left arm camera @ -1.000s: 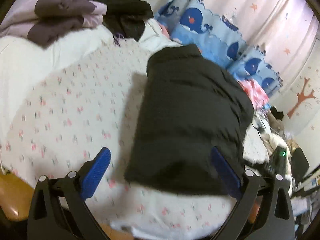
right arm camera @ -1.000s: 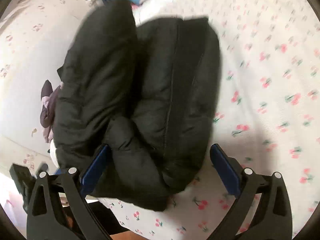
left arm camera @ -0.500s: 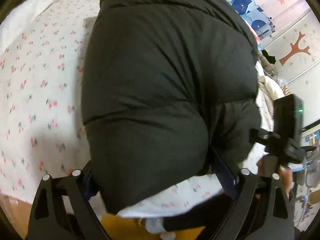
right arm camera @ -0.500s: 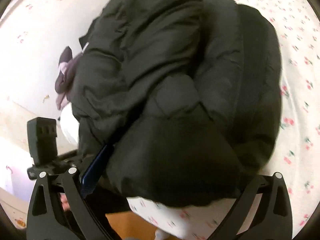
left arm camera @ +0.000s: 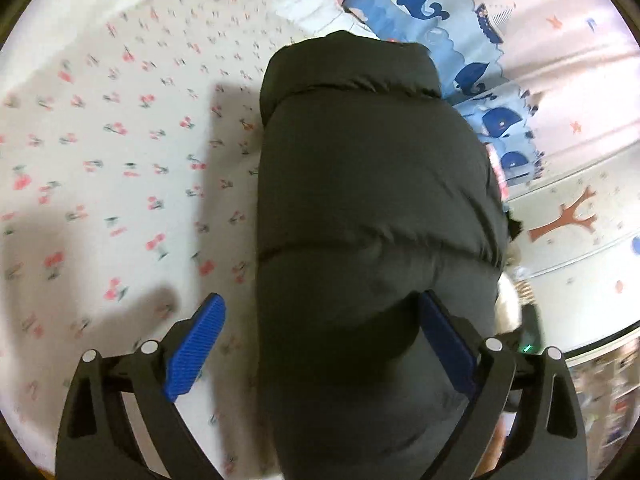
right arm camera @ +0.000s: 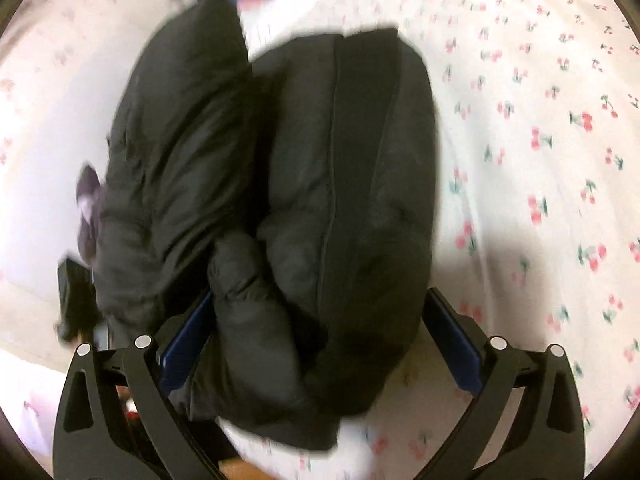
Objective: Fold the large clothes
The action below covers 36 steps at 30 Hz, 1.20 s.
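From the left wrist camera, the black puffer jacket (left arm camera: pixel 372 216) lies folded in a thick bundle on the bed sheet (left arm camera: pixel 100 152) with small cherry prints. The left gripper (left arm camera: pixel 320 336) has its blue fingers (left arm camera: pixel 196 348) spread wide; the jacket's near end sits between them, but the left finger stands apart from the fabric. Behind the jacket is a blue whale-print cushion (left arm camera: pixel 424 4).

From the right wrist camera, the picture is blurred. The same jacket (right arm camera: pixel 340 184) fills the middle. The right gripper (right arm camera: pixel 320 332) is also spread wide, with the bundle's end between its fingers (right arm camera: pixel 452 340). I cannot tell if they press it.
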Motion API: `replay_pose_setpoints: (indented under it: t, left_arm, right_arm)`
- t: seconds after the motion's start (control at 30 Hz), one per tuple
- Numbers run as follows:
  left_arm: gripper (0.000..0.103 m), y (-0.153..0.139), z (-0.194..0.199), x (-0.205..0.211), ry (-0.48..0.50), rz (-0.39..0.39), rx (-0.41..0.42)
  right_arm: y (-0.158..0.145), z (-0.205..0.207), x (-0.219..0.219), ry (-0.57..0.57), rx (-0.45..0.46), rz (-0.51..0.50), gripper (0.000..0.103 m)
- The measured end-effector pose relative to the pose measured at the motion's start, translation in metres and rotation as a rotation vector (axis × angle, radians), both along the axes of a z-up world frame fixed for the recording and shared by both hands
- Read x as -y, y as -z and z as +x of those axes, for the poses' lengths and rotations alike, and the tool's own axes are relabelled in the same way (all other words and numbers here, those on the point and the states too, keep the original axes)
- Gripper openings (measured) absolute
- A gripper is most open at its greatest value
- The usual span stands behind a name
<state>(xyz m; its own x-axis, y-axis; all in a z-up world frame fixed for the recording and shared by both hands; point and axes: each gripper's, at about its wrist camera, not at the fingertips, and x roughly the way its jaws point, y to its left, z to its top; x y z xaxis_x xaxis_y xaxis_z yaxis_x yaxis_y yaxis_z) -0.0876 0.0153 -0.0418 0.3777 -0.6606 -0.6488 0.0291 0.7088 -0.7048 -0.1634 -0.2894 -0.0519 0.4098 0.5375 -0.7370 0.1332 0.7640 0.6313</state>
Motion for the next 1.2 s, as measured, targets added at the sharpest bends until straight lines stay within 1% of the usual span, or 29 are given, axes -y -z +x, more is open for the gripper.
replay_pose_setpoints:
  t: [0.03, 0.1, 0.17, 0.2, 0.23, 0.27, 0.33, 0.37, 0.4, 0.43, 0.47, 0.53, 0.57, 0.6, 0.63, 0.67, 0.73, 0.77, 0.83, 0.87, 0.9, 0.93, 0.97, 1.0, 1.03, 1.07, 1.1, 1.13, 1.2]
  left_arm:
    - [0.093, 0.0, 0.003, 0.0, 0.014, -0.005, 0.003]
    - [0.096, 0.003, 0.009, 0.001, 0.058, 0.002, 0.018]
    - [0.096, 0.007, 0.022, 0.005, 0.101, -0.011, 0.008]
    - [0.096, 0.011, 0.027, 0.01, 0.126, -0.02, -0.003]
    - [0.096, 0.012, 0.03, 0.012, 0.142, -0.031, -0.007]
    - [0.096, 0.013, 0.033, 0.015, 0.153, -0.04, -0.01]
    - [0.096, 0.021, 0.039, 0.025, 0.189, -0.072, -0.029]
    - [0.096, 0.023, 0.039, 0.029, 0.205, -0.083, -0.039]
    - [0.096, 0.025, 0.038, 0.039, 0.234, -0.076, -0.037]
    - [0.096, 0.02, 0.035, 0.044, 0.251, -0.055, -0.019]
    - [0.094, 0.011, 0.028, 0.052, 0.265, 0.001, 0.03]
    - [0.079, -0.015, 0.014, 0.059, 0.262, 0.086, 0.118]
    - [0.076, -0.025, 0.01, 0.058, 0.257, 0.108, 0.148]
    - [0.074, -0.042, 0.001, 0.053, 0.245, 0.141, 0.197]
    - [0.074, -0.058, -0.009, 0.046, 0.228, 0.175, 0.241]
    - [0.074, -0.072, -0.02, 0.035, 0.207, 0.212, 0.276]
    - [0.074, -0.09, -0.037, 0.009, 0.154, 0.27, 0.324]
    - [0.074, -0.093, -0.042, -0.002, 0.13, 0.279, 0.334]
    - [0.074, -0.094, -0.057, -0.044, 0.038, 0.285, 0.331]
    - [0.074, -0.089, -0.058, -0.058, 0.006, 0.3, 0.322]
    - [0.074, -0.076, -0.06, -0.077, -0.042, 0.347, 0.289]
    - [0.078, -0.057, -0.058, -0.091, -0.076, 0.373, 0.225]
    - [0.082, -0.04, -0.053, -0.102, -0.097, 0.362, 0.163]
    - [0.086, -0.019, -0.052, -0.119, -0.138, 0.297, 0.098]
    - [0.087, -0.01, -0.054, -0.129, -0.166, 0.24, 0.076]
    - [0.087, -0.009, -0.057, -0.131, -0.172, 0.221, 0.078]
    - [0.088, -0.016, -0.061, -0.127, -0.175, 0.252, 0.11]
    - [0.087, -0.023, -0.065, -0.124, -0.187, 0.287, 0.141]
    - [0.087, -0.038, -0.072, -0.119, -0.201, 0.328, 0.192]
  right_arm:
    - [-0.006, 0.001, -0.01, -0.003, 0.006, -0.013, 0.097]
    - [-0.019, -0.003, 0.005, 0.027, 0.031, -0.057, 0.097]
    - [-0.029, 0.007, 0.029, 0.126, 0.06, -0.072, 0.097]
    - [-0.03, 0.021, 0.036, 0.143, 0.06, -0.076, 0.097]
    - [-0.027, 0.03, 0.043, 0.138, 0.055, -0.054, 0.097]
    - [-0.017, 0.048, 0.043, 0.121, 0.031, 0.007, 0.097]
    - [0.008, 0.072, 0.024, 0.066, -0.071, 0.067, 0.097]
    - [0.016, 0.082, 0.004, 0.008, -0.081, 0.123, 0.097]
    - [0.018, 0.089, -0.023, -0.044, -0.064, 0.116, 0.097]
    - [0.016, 0.09, -0.039, -0.069, -0.045, 0.074, 0.097]
    - [0.013, 0.09, -0.058, -0.092, -0.01, 0.049, 0.097]
    - [0.005, 0.089, -0.079, -0.096, 0.053, 0.065, 0.097]
    - [-0.002, 0.09, -0.09, -0.11, 0.099, 0.096, 0.097]
    - [-0.008, 0.09, -0.099, -0.125, 0.132, 0.117, 0.097]
    - [-0.022, 0.093, -0.119, -0.161, 0.189, 0.149, 0.097]
    - [-0.031, 0.095, -0.134, -0.188, 0.222, 0.166, 0.097]
    - [-0.049, 0.101, -0.168, -0.246, 0.278, 0.185, 0.097]
    - [-0.054, 0.105, -0.185, -0.28, 0.296, 0.193, 0.097]
    - [-0.051, 0.112, -0.222, -0.349, 0.298, 0.17, 0.097]
    - [-0.041, 0.117, -0.24, -0.381, 0.269, 0.118, 0.097]
    - [-0.023, 0.122, -0.255, -0.4, 0.206, 0.046, 0.097]
    - [-0.006, 0.125, -0.262, -0.4, 0.142, -0.008, 0.097]
    - [0.015, 0.127, -0.262, -0.382, 0.071, -0.034, 0.097]
    - [0.025, 0.125, -0.253, -0.349, 0.052, 0.02, 0.096]
    - [0.025, 0.122, -0.247, -0.332, 0.054, 0.026, 0.096]
    - [0.019, 0.117, -0.241, -0.308, 0.065, -0.007, 0.096]
    - [0.003, 0.108, -0.233, -0.264, 0.104, -0.057, 0.096]
    - [-0.008, 0.1, -0.226, -0.239, 0.145, -0.081, 0.096]
    - [-0.053, 0.085, -0.22, -0.168, 0.31, -0.14, 0.096]
